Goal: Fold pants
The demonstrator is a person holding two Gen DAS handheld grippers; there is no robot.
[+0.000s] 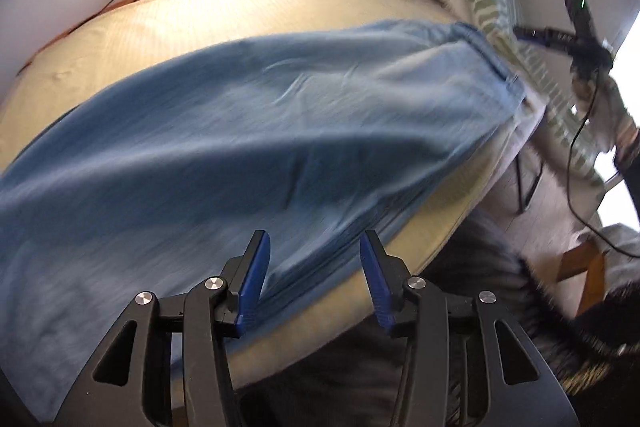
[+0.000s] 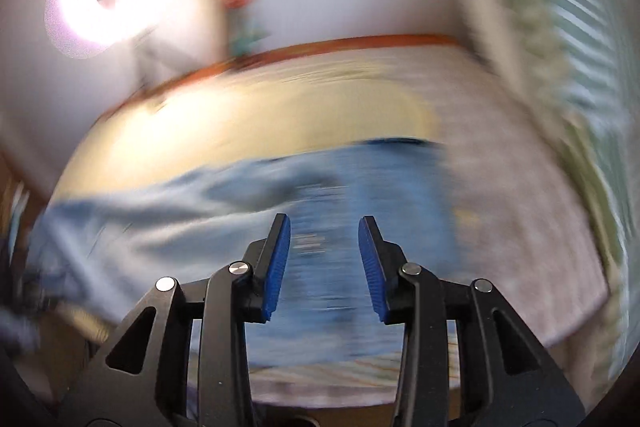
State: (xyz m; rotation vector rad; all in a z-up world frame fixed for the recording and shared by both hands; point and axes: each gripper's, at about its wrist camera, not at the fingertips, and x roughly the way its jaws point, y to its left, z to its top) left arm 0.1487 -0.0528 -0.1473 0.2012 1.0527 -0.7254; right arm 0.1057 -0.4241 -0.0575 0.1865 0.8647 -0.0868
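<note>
Lying long and flat on the bed (image 1: 120, 27), the blue pants (image 1: 240, 115) are ready to fold. My left claw (image 1: 314, 279) and right claw (image 2: 324, 267) are both spread, holding nothing.

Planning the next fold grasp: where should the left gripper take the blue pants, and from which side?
Probably the near edge of the blue pants, where layered cloth runs along the bed edge just ahead of the left gripper. Come from the near side, angled down, one pad under the edge. The cloth lies flat elsewhere, so only that edge offers a pinchable lip. Its jaws stand open, nothing between.
</note>
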